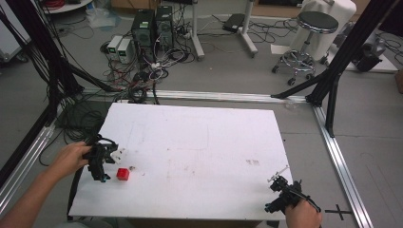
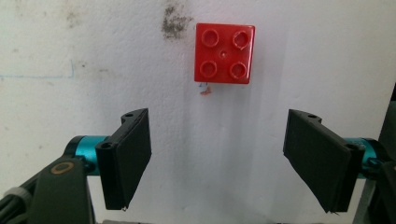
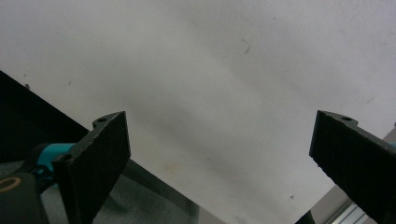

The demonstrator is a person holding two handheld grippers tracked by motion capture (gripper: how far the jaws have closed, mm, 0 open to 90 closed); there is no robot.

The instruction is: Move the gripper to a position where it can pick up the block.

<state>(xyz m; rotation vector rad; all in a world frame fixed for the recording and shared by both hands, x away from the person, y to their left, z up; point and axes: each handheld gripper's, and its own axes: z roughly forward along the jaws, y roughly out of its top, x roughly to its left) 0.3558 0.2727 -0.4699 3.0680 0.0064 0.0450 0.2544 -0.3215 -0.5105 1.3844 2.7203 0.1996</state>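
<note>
**One red brick on the worktop, both grippers spread wide**

A single red brick [image 1: 123,174] lay on the white worktop [image 1: 199,142], near its left front corner. It was the only block on the surface, and it sat alone, inside no container. In the left gripper view the brick [image 2: 224,53] showed four round studs on top, two by two, with a dark smudge [image 2: 173,22] on the worktop just beside its upper left corner and a tiny red mark [image 2: 205,91] just below it.

Two grippers were in use, one in each hand. The left gripper [image 1: 100,164] hung over the left edge of the worktop, just beside the brick but apart from it. Its jaws stood well apart, with nothing between them but bare worktop, and the brick lay ahead of the tips, between the lines of the two jaws. The left hand [image 1: 71,158] held it from the side.

The right gripper [image 1: 281,185] sat at the front right corner of the worktop, well apart from the brick, held by the right hand [image 1: 302,216]. In the right gripper view its jaws were likewise spread wide, with only plain white surface and the worktop's edge between them.

On the floor beyond the worktop stood two dark computer towers [image 1: 153,26] amid tangled cables, and one round stool [image 1: 311,33] on castors.
</note>
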